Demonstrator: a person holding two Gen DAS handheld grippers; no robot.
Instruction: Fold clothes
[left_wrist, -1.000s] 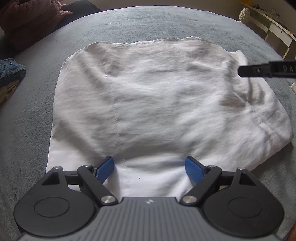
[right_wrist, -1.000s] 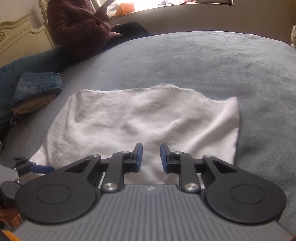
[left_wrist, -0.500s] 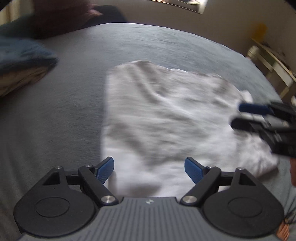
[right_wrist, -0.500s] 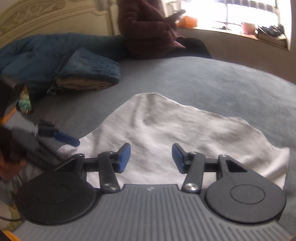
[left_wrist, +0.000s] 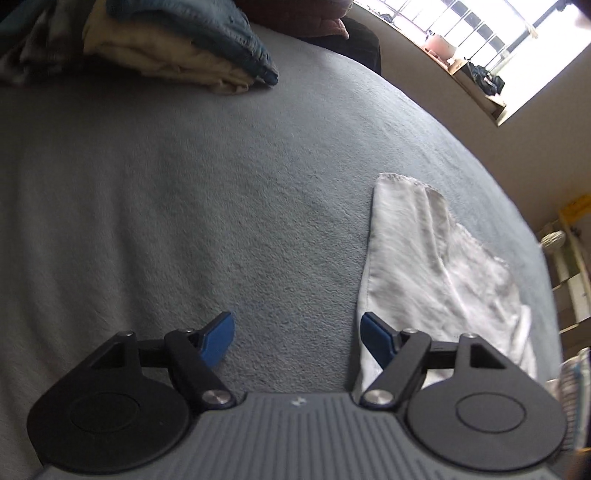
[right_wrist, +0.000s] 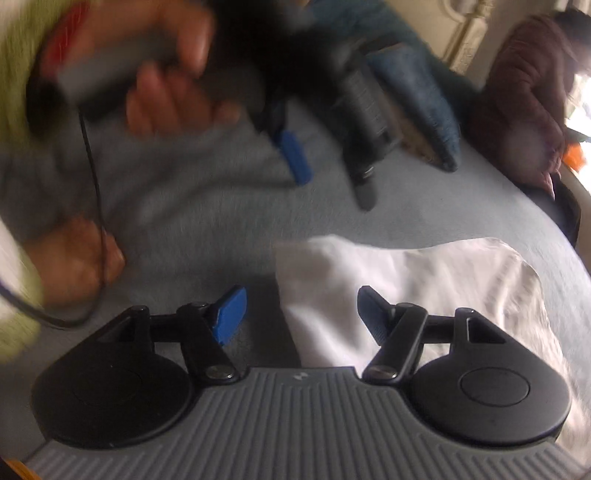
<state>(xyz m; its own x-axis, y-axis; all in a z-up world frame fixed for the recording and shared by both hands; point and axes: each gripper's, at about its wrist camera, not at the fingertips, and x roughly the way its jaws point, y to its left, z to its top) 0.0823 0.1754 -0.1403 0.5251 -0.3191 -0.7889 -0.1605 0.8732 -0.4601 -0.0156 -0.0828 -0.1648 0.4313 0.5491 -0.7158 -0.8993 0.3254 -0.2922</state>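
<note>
One grey bed (left_wrist: 184, 184), one white garment (left_wrist: 436, 280) and one folded clothes stack (left_wrist: 177, 48) far ahead. The left gripper (left_wrist: 297, 336) is narrowing, holding nothing, garment beside its right finger. The right gripper (right_wrist: 301, 310) is widening, released, the garment's corner lying untouched between its jaws.

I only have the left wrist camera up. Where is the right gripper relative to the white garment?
Observer: The right gripper is over the near corner of the white garment. Its jaws are opening and the cloth edge lies between them, unpinched.
Operator: Does it see my left gripper?
Observer: Yes, blurred. The left gripper is above bare blanket beyond that corner, with its jaws closing on nothing.
Operator: Anything else?
Observer: A hand grips the left gripper's handle.
</note>
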